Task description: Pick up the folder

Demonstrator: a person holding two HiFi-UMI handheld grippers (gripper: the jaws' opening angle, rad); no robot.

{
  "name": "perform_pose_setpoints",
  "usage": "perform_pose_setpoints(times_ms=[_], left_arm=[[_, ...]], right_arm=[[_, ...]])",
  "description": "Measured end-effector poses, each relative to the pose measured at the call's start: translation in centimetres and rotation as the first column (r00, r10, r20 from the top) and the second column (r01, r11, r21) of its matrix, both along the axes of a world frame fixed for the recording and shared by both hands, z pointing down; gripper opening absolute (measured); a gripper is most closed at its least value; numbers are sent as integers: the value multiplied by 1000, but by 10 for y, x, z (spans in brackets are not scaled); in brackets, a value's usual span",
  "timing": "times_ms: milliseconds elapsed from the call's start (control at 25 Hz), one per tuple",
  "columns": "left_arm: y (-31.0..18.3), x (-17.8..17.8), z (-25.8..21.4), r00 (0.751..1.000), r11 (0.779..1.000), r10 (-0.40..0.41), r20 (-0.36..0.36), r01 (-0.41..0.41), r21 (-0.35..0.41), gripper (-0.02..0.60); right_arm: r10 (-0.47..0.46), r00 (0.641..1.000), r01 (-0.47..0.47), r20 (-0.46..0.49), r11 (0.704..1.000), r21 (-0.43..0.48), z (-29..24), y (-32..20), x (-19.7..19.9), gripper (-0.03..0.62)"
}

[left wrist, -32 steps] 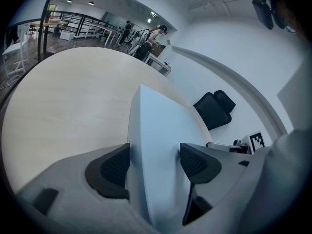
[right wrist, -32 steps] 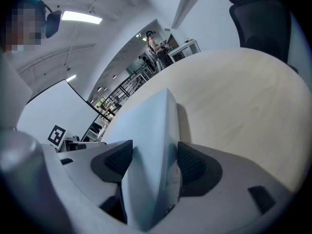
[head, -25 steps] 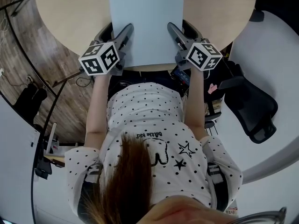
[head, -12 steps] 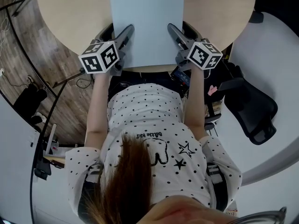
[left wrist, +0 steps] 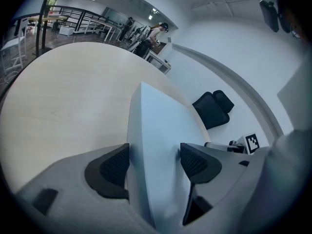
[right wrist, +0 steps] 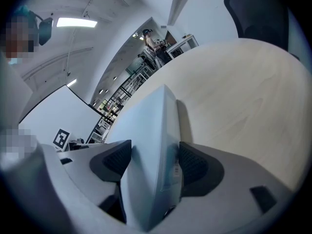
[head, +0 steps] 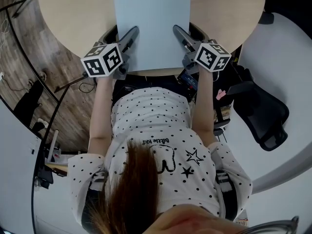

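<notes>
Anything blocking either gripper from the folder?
Nothing visible does. The folder lies on the table, and the left gripper and right gripper each have one of its side edges between their open jaws. The right gripper's jaws have just been opening.

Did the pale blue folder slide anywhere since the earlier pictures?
No. The folder lies in the same spot, its near edge still just short of the round table's near rim in the head view.
</notes>
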State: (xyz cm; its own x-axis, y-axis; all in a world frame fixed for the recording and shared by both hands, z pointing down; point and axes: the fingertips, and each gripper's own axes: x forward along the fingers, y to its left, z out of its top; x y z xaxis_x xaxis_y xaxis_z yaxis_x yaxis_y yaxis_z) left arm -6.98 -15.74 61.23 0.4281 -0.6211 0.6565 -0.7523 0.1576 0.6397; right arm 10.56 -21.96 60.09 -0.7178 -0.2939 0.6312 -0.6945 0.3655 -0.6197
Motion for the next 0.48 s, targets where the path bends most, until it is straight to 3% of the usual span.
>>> perform_pose_setpoints(times_ms=[480], left_arm=[[-2,0,-2,1000,1000,-5,3,5,16,319]], right_arm=[[38,999,-38,9,999,25,-2,-2,2,293]])
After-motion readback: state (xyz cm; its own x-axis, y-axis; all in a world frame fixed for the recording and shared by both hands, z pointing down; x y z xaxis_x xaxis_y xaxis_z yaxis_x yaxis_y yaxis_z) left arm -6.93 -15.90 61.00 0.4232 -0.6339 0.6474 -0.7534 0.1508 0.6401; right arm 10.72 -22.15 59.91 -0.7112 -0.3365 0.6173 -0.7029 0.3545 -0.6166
